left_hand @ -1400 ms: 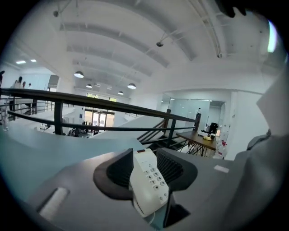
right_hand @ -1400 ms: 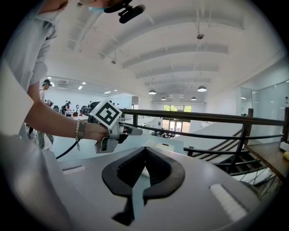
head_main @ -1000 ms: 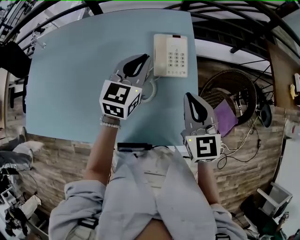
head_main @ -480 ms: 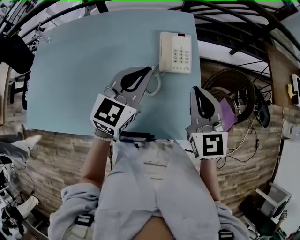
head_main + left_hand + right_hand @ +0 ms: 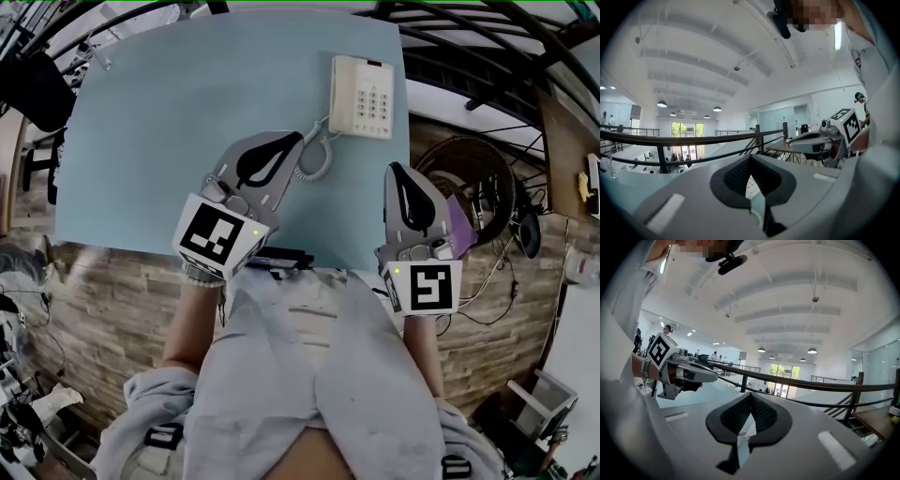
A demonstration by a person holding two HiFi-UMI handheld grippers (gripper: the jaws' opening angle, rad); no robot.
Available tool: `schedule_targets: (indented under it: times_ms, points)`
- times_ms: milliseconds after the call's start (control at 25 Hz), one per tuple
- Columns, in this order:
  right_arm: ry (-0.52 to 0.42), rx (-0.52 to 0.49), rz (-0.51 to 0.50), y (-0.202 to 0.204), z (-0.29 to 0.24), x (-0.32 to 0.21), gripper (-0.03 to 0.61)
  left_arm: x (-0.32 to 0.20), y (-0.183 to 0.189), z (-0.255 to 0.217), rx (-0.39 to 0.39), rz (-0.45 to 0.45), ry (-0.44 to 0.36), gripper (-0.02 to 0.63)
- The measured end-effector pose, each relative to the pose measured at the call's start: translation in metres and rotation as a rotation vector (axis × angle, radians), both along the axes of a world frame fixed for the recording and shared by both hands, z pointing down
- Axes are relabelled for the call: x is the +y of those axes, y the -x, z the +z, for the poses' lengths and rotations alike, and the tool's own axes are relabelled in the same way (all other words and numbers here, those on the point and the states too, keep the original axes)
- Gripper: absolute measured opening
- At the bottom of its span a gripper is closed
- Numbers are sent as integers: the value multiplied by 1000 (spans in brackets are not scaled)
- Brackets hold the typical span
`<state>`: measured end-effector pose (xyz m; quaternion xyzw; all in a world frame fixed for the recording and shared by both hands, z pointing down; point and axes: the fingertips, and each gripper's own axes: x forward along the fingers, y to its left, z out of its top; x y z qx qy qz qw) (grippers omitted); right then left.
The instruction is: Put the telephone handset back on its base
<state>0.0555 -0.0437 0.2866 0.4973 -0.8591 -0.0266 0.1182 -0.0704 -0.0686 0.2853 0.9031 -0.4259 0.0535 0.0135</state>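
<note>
The cream telephone (image 5: 362, 97) lies at the far right of the pale blue table (image 5: 159, 122), with the handset (image 5: 343, 92) lying along the left side of its base. Its coiled cord (image 5: 316, 157) loops on the table below it. My left gripper (image 5: 298, 138) hovers just left of the cord, shut and empty, tips pointing at the phone. My right gripper (image 5: 395, 170) hangs over the table's right edge below the phone, shut with nothing in it. The gripper views face railings and ceiling; each shows the other gripper: the right one (image 5: 820, 140), the left one (image 5: 689, 371).
A black flat object (image 5: 281, 258) lies at the table's near edge by my body. Right of the table a round wire basket (image 5: 464, 173), a purple sheet (image 5: 459, 225) and cables (image 5: 487, 281) sit on the wooden floor. Dark railings (image 5: 469, 56) run behind.
Both grippers have drawn back toward my body, away from the telephone. The left gripper's tips were right by the phone's lower left corner and now stand clear of it.
</note>
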Motion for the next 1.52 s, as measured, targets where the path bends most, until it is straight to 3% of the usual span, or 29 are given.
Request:
schedule_targets:
  times_ms: [560,1520]
  points:
    - [-13,17,12,-1,-4,-1,6,8,1,12,37,30,32,3]
    - [-21,47,-14,4,-1,2,6,9,-3,18,21,32,31,3]
